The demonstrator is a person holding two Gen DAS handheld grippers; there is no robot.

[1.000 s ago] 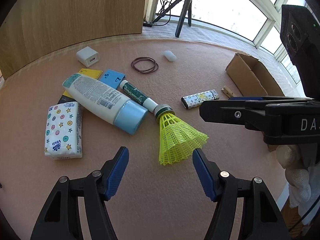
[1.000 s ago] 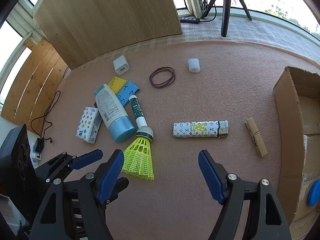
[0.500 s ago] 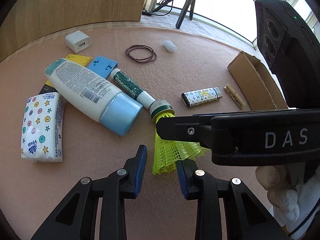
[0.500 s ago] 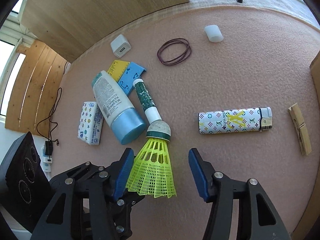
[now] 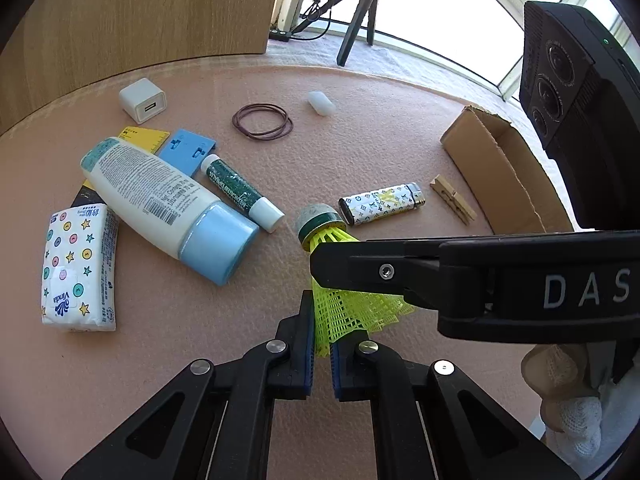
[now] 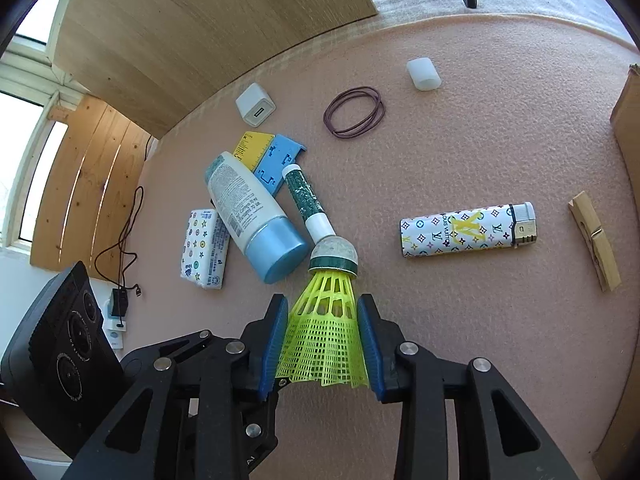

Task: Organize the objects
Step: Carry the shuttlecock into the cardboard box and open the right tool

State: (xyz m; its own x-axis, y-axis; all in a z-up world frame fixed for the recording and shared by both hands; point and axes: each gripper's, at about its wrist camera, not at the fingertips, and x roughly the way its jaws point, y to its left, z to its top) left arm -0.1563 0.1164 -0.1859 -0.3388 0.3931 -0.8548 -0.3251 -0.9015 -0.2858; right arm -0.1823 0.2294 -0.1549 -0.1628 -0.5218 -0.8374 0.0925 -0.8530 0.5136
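**A:** What are the claws doing?

**B:** The right gripper [image 6: 322,340] has its blue pads pressed to both flanks of the yellow shuttlecock [image 6: 326,328] skirt, low centre of its own view. The left gripper [image 5: 321,344] is drawn in narrow and seems to be pinching the skirt's edge, low centre of its view; how firm that bite is, I cannot tell.

**A:** So which step is this?

**B:** I judge it the pick-up of the shuttlecock, first of the loose items. Its cork head points up-frame, close to the white cap of the green tube [image 6: 306,204].

**A:** And next?

**B:** Probably a lift and a carry to the cardboard box [image 5: 496,176] at the right of the left view. The mesh looks soft, so a light squeeze should serve, and one claw may need to let go.

**A:** Any writing?

**B:** "DAS" on the right gripper's body, seen at the right of the left view. "Vinda" on the tissue pack [image 5: 78,268] at lower left. The lighter [image 6: 466,230], centre right of the right view, carries a Louis Vuitton monogram. The lotion bottle [image 5: 168,208] has fine print; I make out "70 ml" but little else. The tube's lettering is too small to read.
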